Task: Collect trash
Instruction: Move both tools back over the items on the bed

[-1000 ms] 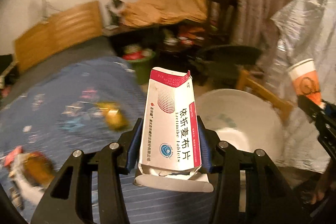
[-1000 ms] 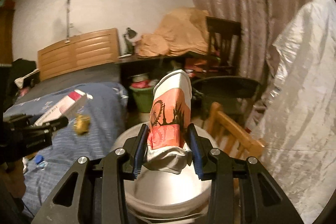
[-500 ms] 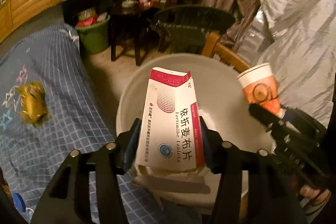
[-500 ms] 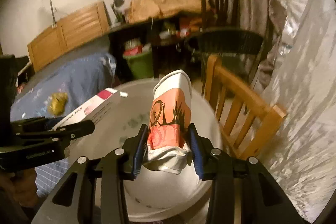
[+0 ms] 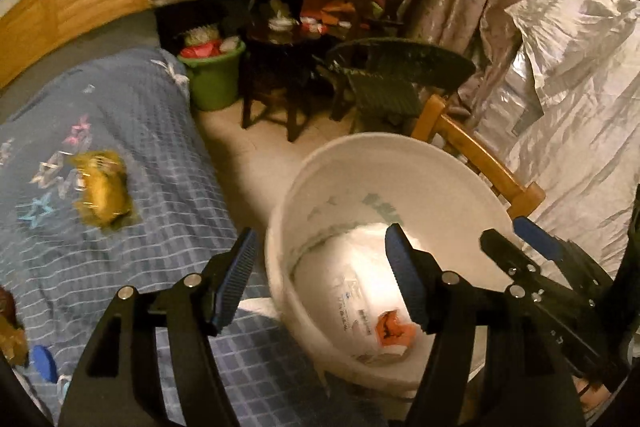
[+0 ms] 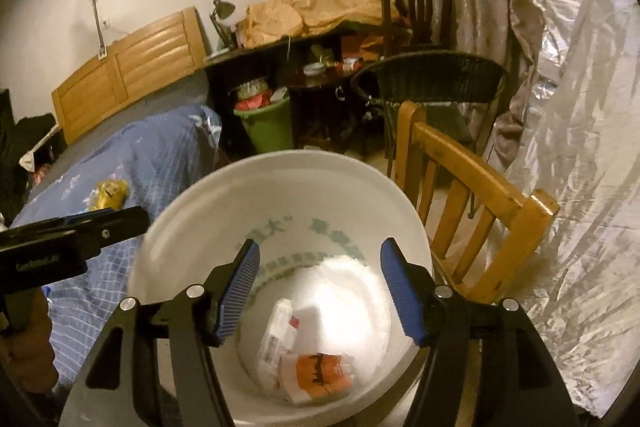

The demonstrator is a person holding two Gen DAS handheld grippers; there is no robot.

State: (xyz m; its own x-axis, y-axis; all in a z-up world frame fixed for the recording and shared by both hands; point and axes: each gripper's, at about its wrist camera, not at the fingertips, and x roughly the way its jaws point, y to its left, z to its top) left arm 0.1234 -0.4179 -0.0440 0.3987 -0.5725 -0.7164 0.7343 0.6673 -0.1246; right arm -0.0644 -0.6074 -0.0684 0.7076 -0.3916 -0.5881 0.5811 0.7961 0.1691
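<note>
The bucket (image 6: 280, 179) is smooth white plastic, faintly glossy. Beside it, the chair (image 6: 472, 195) is varnished wood, the bedspread (image 5: 132, 131) matt checked cloth, and the sheet (image 6: 580, 147) crinkled, shiny foil-like plastic.

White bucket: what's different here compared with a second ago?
Both grippers let go. The medicine box left the left gripper and the orange paper cup left the right gripper; both now lie at the bottom of the white bucket. Both sets of jaws are opening, nothing between them. The yellow wrapper stayed on the blue bedspread.
</note>
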